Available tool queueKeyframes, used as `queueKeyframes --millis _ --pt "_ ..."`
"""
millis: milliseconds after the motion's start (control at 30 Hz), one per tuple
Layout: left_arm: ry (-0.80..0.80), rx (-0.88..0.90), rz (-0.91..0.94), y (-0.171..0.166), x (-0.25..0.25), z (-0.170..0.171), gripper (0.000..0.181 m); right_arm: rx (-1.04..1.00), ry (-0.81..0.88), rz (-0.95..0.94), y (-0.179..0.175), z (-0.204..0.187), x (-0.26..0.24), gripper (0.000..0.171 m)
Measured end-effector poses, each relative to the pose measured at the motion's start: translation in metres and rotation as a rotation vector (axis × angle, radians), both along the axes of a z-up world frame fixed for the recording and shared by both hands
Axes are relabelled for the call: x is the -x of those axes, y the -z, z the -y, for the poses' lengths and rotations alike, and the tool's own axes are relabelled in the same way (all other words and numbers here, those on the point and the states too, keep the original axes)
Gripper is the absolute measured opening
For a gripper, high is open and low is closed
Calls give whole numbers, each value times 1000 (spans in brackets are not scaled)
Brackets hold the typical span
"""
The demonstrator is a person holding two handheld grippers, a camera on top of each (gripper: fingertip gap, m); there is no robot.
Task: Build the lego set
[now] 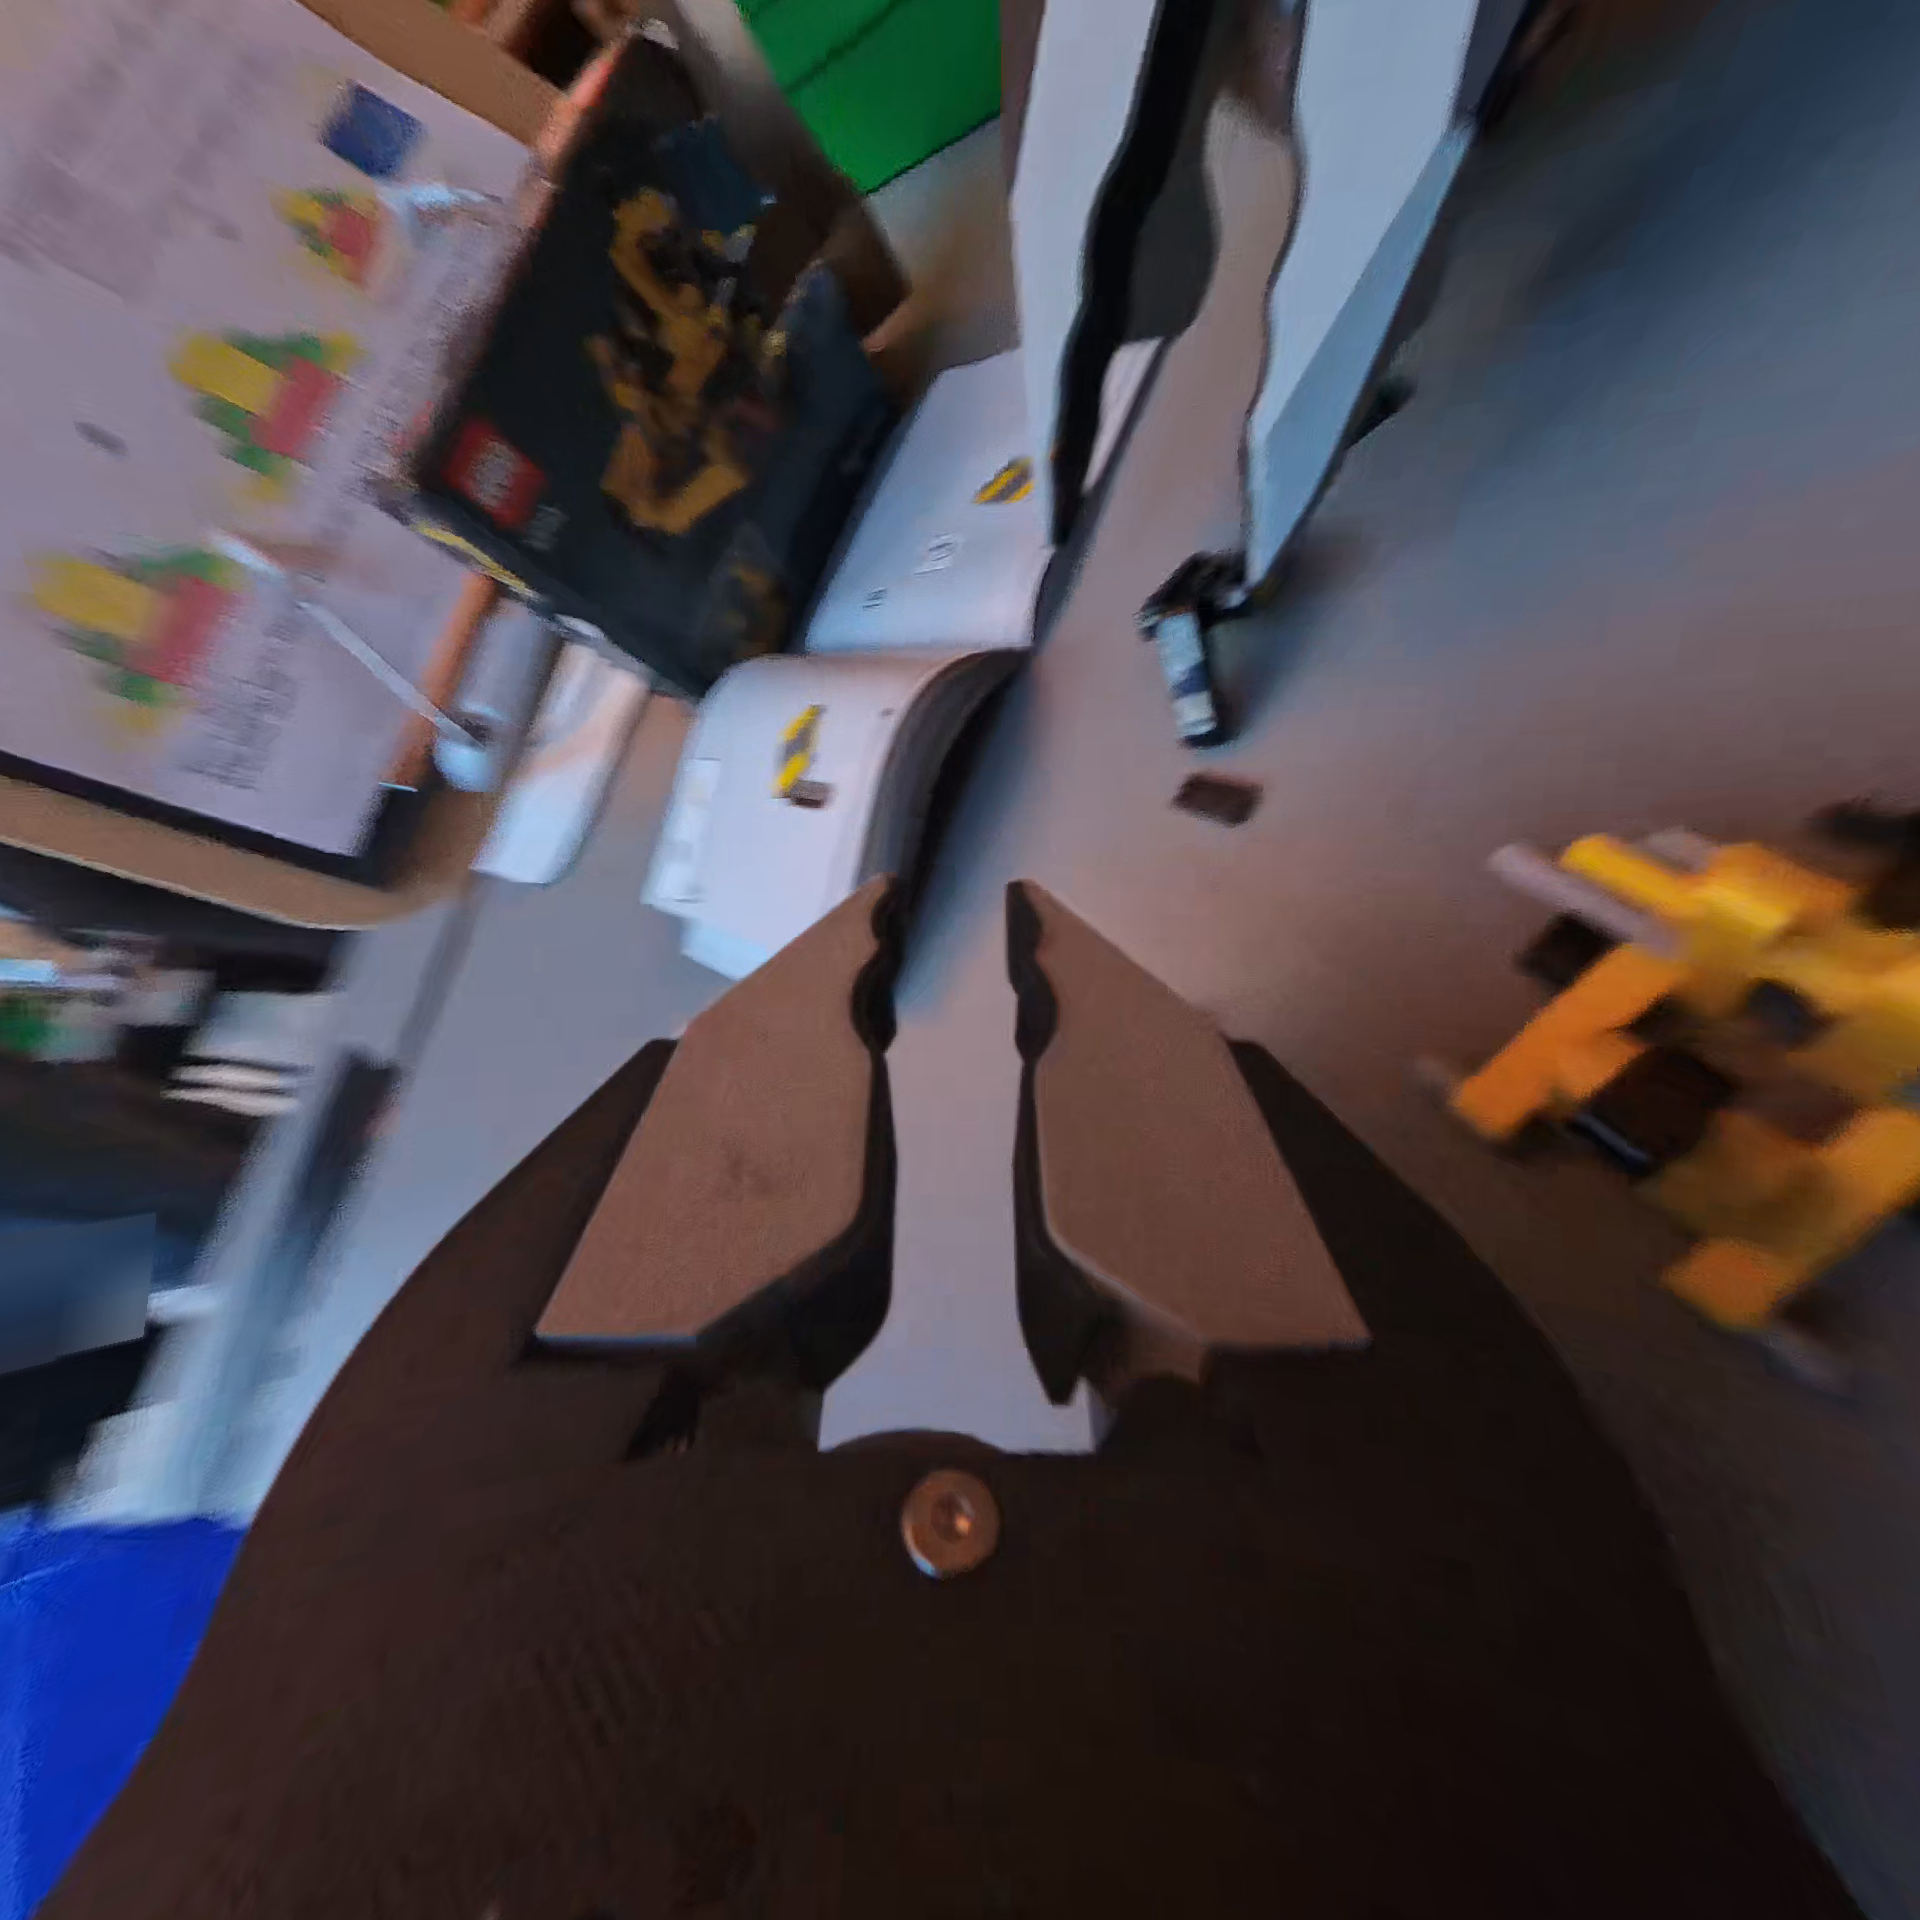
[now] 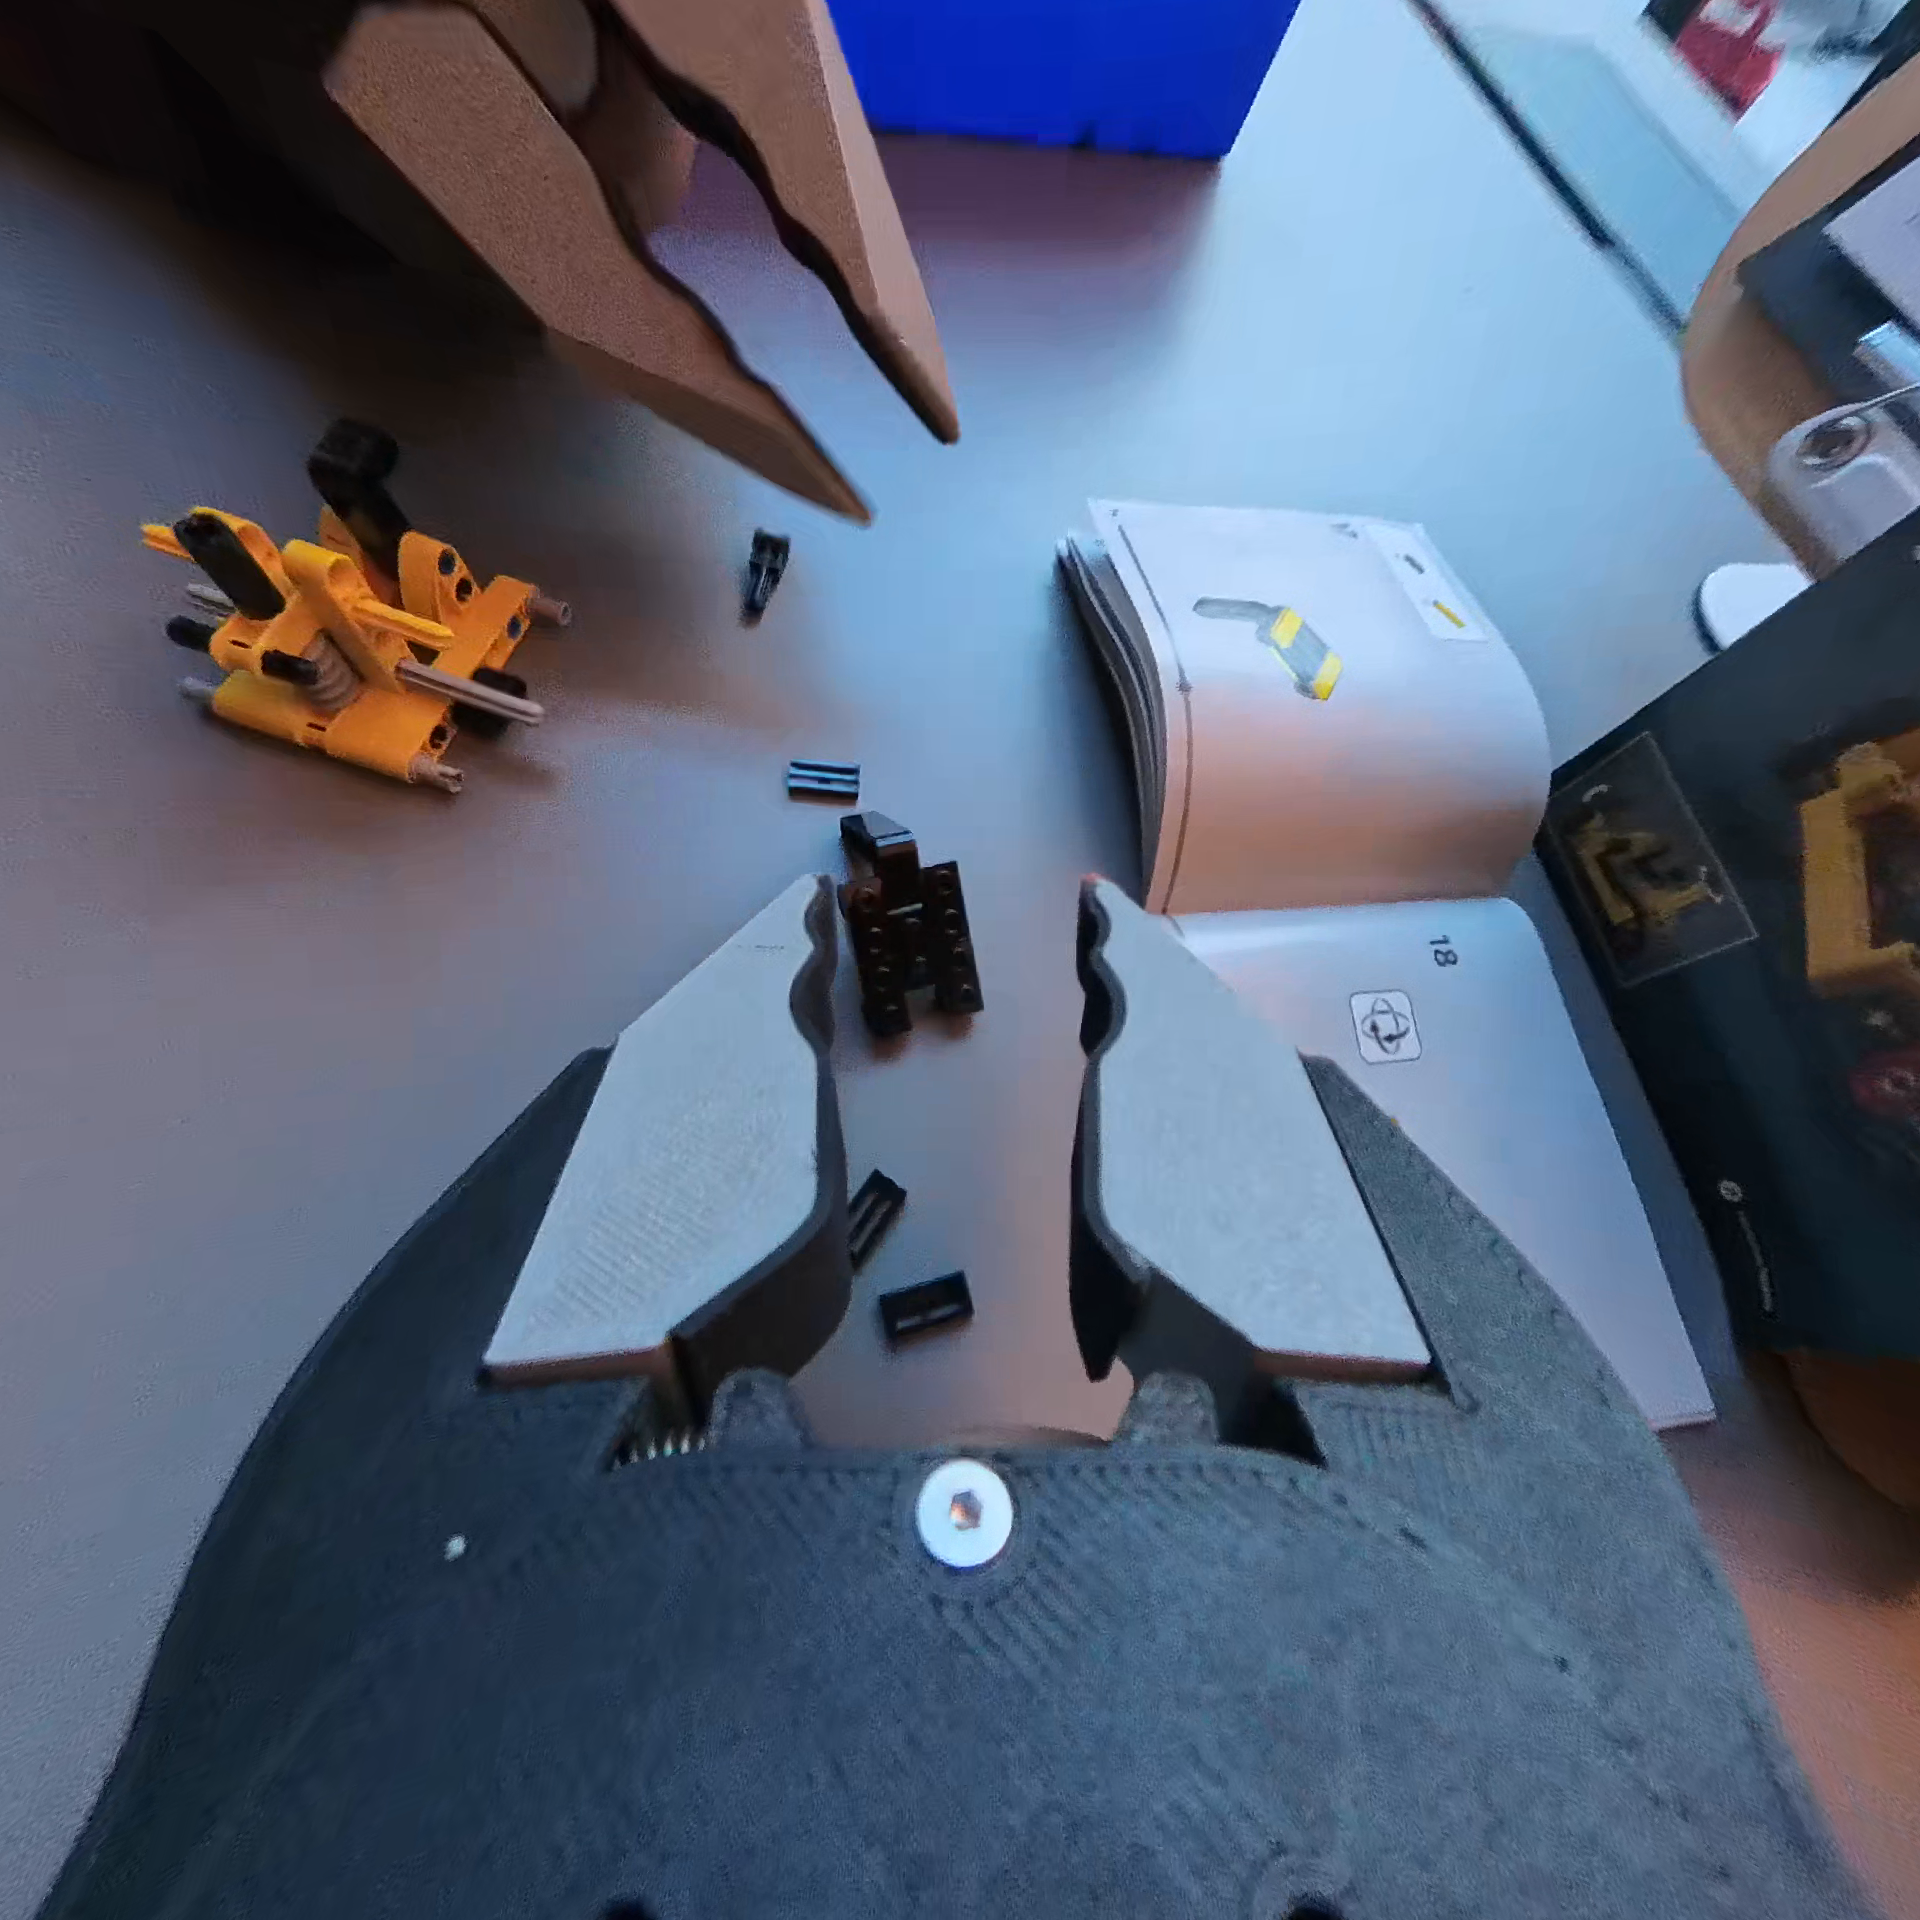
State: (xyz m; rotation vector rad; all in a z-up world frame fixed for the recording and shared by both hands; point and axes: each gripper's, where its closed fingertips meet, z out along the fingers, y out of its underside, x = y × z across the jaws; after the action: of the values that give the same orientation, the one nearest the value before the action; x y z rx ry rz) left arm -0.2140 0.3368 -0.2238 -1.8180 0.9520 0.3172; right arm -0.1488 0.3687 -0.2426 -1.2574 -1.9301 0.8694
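A yellow lego assembly (image 2: 343,634) with black and grey pins lies on the grey table at the left; it shows blurred in the left wrist view (image 1: 1714,1070). A black brick assembly (image 2: 914,935) lies on the table between the fingertips of my right gripper (image 2: 956,914), which is open and empty. My left gripper (image 1: 954,925) is open by a narrow gap and empty, held above the table; it also shows in the right wrist view (image 2: 904,473), hovering over a small black pin (image 2: 766,571). Loose black pieces (image 2: 823,781) (image 2: 925,1304) lie near the black assembly.
An open instruction booklet (image 2: 1330,727) lies right of the bricks, also seen in the left wrist view (image 1: 831,790). The dark lego box (image 2: 1766,935) (image 1: 665,416) stands beyond it. A blue object (image 2: 1039,73) sits at the table's far edge.
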Motion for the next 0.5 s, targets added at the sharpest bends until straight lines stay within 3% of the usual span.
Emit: queueKeyframes --millis 33,100,233,500 --pt "-26 -67 -112 -5 4 -3 3 -9 10 -15 0 0 -2 43" --pt "-43 -212 -249 -23 2 -3 1 -34 39 -33 -1 -4 -6 43" --pt "20 -412 -275 -47 -19 10 0 21 61 -65 -8 -9 -8 45" --pt "93 -252 -87 -31 -25 17 0 8 56 -12 1 -5 -8 49"
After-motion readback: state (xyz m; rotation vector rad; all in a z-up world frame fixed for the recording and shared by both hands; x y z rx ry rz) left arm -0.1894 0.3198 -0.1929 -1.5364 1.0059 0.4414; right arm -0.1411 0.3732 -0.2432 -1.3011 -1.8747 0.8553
